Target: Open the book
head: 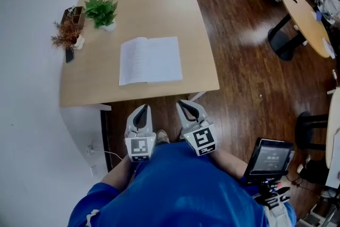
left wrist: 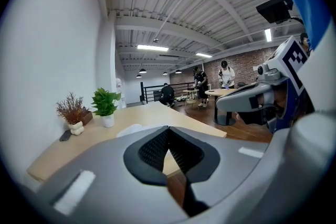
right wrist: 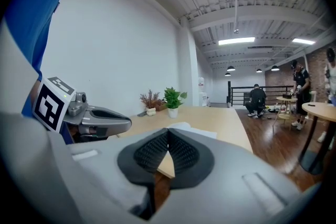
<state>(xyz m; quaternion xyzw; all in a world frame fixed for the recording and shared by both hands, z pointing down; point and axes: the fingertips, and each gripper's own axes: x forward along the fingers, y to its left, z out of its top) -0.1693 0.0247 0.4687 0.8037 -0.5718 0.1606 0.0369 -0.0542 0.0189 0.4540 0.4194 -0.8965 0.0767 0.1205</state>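
A white book (head: pixel 150 59) lies open and flat on the wooden table (head: pixel 175 8), its pages facing up; it shows low in the left gripper view as a pale shape (left wrist: pixel 131 129) and in the right gripper view (right wrist: pixel 186 128). My left gripper (head: pixel 141 109) and right gripper (head: pixel 186 106) hang side by side off the table's near edge, close to the person's blue shirt. Both are shut with nothing between the jaws, and neither touches the book.
A green potted plant (head: pixel 103 10), a dried-flower vase (head: pixel 69 35) and a dark phone (head: pixel 69 54) sit at the table's far left. A round table (head: pixel 308 21) and chairs stand on the wood floor to the right. A tablet (head: pixel 270 157) hangs at the person's right side.
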